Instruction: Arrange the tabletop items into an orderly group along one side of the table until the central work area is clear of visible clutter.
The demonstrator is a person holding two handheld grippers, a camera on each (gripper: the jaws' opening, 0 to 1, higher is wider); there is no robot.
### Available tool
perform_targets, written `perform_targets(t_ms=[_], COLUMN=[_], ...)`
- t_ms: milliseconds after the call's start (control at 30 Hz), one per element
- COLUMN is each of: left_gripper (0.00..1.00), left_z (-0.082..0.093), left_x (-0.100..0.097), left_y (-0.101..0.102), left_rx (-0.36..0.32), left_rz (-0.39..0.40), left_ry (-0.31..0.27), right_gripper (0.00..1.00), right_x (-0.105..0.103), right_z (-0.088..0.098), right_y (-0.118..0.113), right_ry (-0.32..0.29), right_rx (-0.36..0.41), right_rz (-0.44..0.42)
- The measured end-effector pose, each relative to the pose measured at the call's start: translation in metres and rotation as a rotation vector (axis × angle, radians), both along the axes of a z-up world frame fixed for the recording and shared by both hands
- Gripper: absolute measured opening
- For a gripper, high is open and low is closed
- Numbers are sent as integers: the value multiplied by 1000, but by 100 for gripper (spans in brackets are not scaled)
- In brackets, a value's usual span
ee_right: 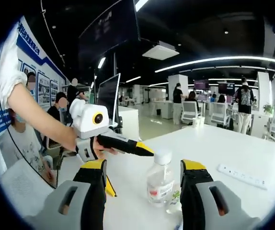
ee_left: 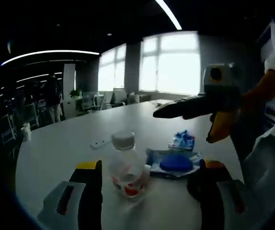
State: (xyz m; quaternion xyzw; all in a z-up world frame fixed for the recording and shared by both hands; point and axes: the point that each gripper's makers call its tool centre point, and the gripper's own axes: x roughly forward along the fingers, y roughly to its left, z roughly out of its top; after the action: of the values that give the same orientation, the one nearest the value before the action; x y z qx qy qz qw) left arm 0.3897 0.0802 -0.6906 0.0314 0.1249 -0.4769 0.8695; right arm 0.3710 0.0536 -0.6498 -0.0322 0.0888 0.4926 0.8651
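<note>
Bright windows glare behind a long white table [ee_left: 56, 153]. Left gripper view: the left gripper [ee_left: 147, 184], jaws apart, hovers around a clear plastic bottle [ee_left: 125, 165] without touching; a blue packet [ee_left: 173, 162] lies just right, while the right gripper [ee_left: 188, 108] crosses overhead. Right gripper view: the right gripper [ee_right: 142, 184] straddles the same bottle, jaws spread; the left gripper's closure can't be judged, and a power strip [ee_right: 243, 176] lies off right.

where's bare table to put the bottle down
Bare table lies left of the bottle, out to the cup, and beyond the power strip. Crowded to its right: blue packets.
</note>
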Motion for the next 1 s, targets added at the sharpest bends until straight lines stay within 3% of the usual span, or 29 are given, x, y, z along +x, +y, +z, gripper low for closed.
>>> perform_targets(t_ms=[367, 733, 1000], left_gripper=[81, 81, 80], left_z=[7, 12, 4], left_x=[-36, -36, -36], left_y=[11, 21, 21], left_rx=[11, 12, 29], left_rz=[-5, 11, 16], left_ry=[-3, -11, 1], right_gripper=[60, 59, 59], right_x=[-30, -32, -28], right_z=[1, 8, 1], right_y=[-14, -22, -40], right_ry=[-2, -4, 13], right_rx=[-20, -21, -21], right_rz=[-58, -92, -127])
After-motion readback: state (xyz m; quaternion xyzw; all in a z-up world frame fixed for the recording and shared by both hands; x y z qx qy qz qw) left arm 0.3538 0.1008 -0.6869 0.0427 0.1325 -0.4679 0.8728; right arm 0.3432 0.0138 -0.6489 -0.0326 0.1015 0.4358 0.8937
